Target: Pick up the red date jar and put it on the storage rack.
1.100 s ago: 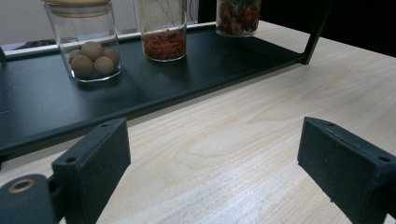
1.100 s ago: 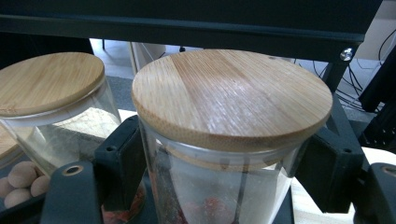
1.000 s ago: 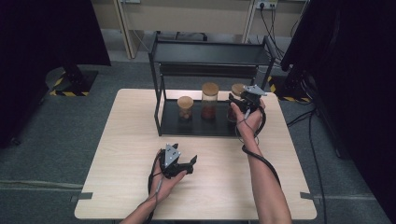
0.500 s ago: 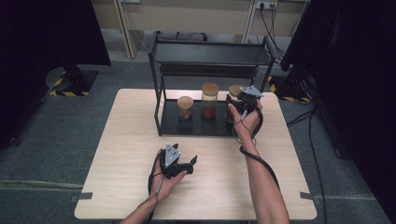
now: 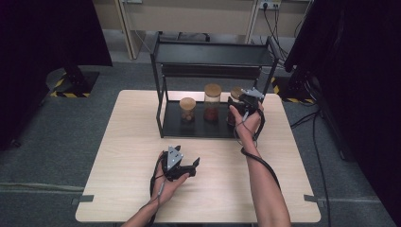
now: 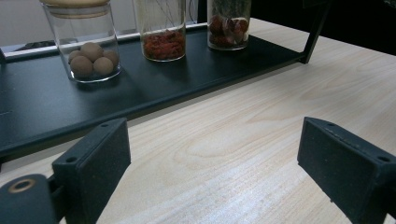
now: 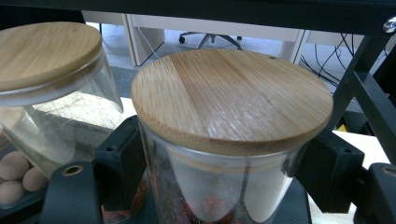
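Jar (image 7: 232, 135) with a wooden lid (image 7: 232, 95): centre of the right gripper view, standing at the right end of the black rack's (image 5: 198, 126) lower shelf, upper right of centre in the high view. The right gripper (image 5: 239, 108) clamps this jar, one black jaw pressed on each side of the glass just under the lid. Two more jars stand to its left on the same shelf: a tall one holding red flakes (image 5: 212, 101) and a short one holding brown balls (image 5: 187, 109). The left gripper (image 5: 191, 166) rests low on the wooden table (image 5: 123, 151), lower centre of the high view, jaws spread wide with nothing between them.
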A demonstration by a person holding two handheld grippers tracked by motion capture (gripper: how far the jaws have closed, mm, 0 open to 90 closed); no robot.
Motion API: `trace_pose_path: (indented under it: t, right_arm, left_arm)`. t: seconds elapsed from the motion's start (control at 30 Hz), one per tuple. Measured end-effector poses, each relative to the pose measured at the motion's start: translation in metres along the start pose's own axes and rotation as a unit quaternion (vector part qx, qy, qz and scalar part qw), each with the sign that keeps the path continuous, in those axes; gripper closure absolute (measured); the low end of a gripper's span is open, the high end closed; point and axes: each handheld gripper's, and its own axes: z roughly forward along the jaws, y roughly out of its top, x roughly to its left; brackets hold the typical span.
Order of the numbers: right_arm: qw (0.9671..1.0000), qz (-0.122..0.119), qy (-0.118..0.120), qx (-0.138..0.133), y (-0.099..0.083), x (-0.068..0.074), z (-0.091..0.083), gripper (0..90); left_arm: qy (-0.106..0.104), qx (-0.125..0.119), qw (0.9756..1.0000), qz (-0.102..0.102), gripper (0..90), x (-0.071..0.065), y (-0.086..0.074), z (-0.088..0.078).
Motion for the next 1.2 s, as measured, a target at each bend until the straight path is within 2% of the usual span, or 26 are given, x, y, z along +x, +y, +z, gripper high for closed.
trace_pose_path:
  t: [0.83,1.2]
  right_arm:
    - [0.9999,0.003,0.013,0.007,-0.0023,0.0020,0.0015,23.7]
    - [0.9995,0.004,0.022,0.023,-0.0034,0.0034,0.0019,14.6]
  left_arm:
    - [0.001,0.000,1.0000,0.003,8.9,-0.0007,0.0000,0.0001]
    - [0.000,0.001,1.0000,0.005,9.0,-0.0010,0.0001,0.0000]
